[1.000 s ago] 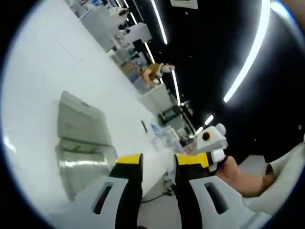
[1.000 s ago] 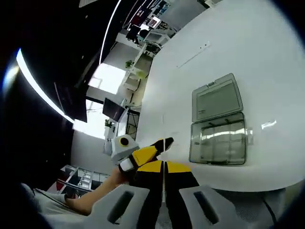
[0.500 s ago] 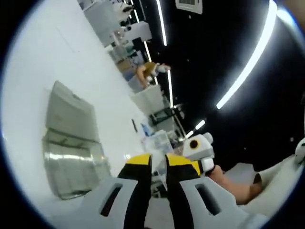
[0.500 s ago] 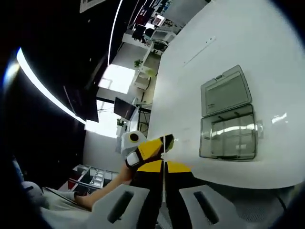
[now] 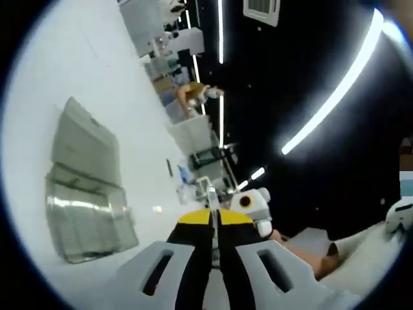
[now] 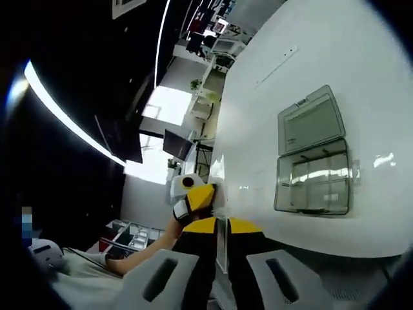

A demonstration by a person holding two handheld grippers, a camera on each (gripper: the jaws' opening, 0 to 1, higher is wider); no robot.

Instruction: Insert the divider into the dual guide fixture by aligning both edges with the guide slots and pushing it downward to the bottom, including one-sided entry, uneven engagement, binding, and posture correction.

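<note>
The divider [image 6: 221, 244] is a thin clear plate seen edge-on between my right gripper's [image 6: 219, 224] yellow-tipped jaws, which are shut on it. My left gripper [image 6: 195, 198], held by a hand, meets that plate from the left. In the left gripper view the left gripper [image 5: 213, 216] has its jaws pressed together on the divider [image 5: 208, 192], whose clear edge sticks up past the tips. The right gripper [image 5: 253, 208] sits just right of them. The clear guide fixture box [image 6: 313, 186] lies on the white table [image 6: 284, 39], apart from both grippers, with its lid [image 6: 308, 123] open flat.
The fixture box [image 5: 90, 219] and its lid [image 5: 84, 145] lie left of my left jaws on the white table [image 5: 71, 58]. A person's hand [image 5: 293, 252] holds the right gripper. Desks, monitors and a seated person [image 5: 193, 97] are far behind, under long ceiling lights.
The left gripper's jaws have gone from clearly apart to shut on the divider. Both views have shifted a little; the right gripper stays shut on the plate and the box has not moved on the table.
</note>
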